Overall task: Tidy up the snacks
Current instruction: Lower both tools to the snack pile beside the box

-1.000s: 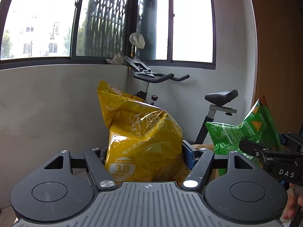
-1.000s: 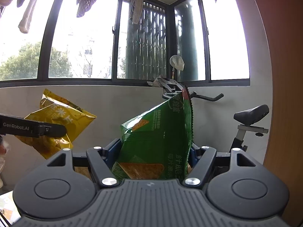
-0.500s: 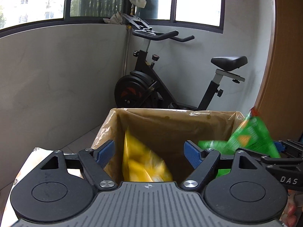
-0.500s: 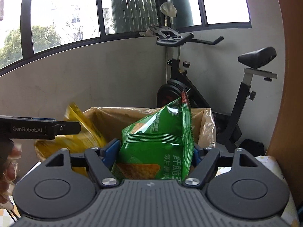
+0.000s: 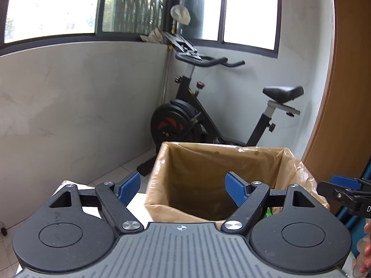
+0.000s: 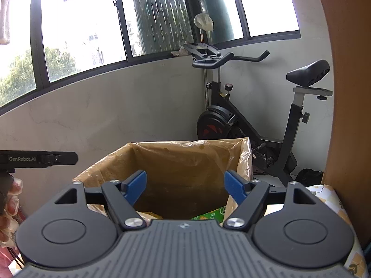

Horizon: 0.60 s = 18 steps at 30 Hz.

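with jaws spread and empty, both the left gripper (image 5: pixel 183 188) and right gripper (image 6: pixel 185 186) hover over the bin (image 6: pixel 185 159). a green bag (image 6: pixel 209 215) lies inside it.

A home balcony used as a utility corner: an exercise bike (image 5: pixel 222 115) stands against the grey half-wall under big windows (image 6: pixel 78 34), with laundry (image 6: pixel 4 11) hanging above the bike's left.

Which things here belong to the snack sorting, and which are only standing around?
Belong to the job:
- lined box
- green snack bag
- yellow snack bag
- left gripper, open
- right gripper, open

Just standing around:
- exercise bike
- patterned cloth
- hanging laundry
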Tool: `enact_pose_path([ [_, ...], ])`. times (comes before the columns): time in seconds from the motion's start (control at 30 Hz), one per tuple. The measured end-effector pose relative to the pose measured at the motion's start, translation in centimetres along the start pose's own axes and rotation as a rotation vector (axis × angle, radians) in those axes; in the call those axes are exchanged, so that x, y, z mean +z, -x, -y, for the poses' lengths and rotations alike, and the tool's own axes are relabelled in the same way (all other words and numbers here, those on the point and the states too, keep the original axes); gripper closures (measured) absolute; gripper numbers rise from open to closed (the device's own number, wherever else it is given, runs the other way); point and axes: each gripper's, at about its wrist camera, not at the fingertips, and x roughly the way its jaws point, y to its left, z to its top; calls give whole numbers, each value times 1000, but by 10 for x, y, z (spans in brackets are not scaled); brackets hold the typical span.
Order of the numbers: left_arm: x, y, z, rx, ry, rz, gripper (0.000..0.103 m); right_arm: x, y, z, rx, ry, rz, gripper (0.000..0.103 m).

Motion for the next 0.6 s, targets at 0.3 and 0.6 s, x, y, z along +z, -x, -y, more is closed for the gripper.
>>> enact_pose_path([
  [0.3,-29,46,-25,36,46,19,21,-27,37,-1,4,-39,1,26],
  [0.6,-82,56,-33,76,75,-23,21,-68,38,-10,-13,-18,-68,26],
])
